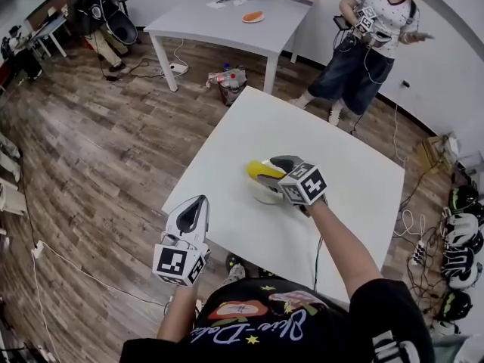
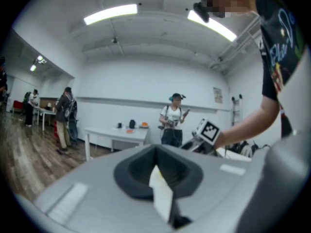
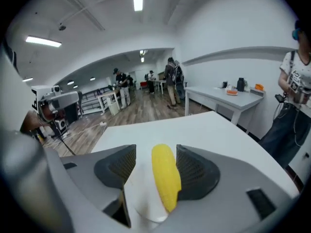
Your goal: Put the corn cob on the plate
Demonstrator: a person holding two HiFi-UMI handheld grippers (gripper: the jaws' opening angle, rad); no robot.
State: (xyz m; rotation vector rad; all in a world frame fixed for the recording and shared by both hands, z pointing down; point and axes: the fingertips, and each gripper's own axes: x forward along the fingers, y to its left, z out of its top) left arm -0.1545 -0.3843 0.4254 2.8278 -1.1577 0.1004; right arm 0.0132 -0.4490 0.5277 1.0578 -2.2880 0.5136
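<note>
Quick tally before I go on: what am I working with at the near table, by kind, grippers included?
corn cob: 1
plate: 1
grippers: 2 (left gripper, right gripper)
Total: 4

— Floor?
— Brown wood-plank floor (image 1: 98, 142), throughout.
— Furniture?
— Two white tables: near table (image 1: 355, 180), square; far table (image 1: 212, 25) close to the wall, small items on top. More tables down the room, too small to list.
— Walls, light?
— White walls (image 2: 136, 81); white ceiling with strip lights (image 2: 111, 13), lit.
— Occupants?
— One person (image 1: 370, 44) standing beyond the near table; others farther off.
</note>
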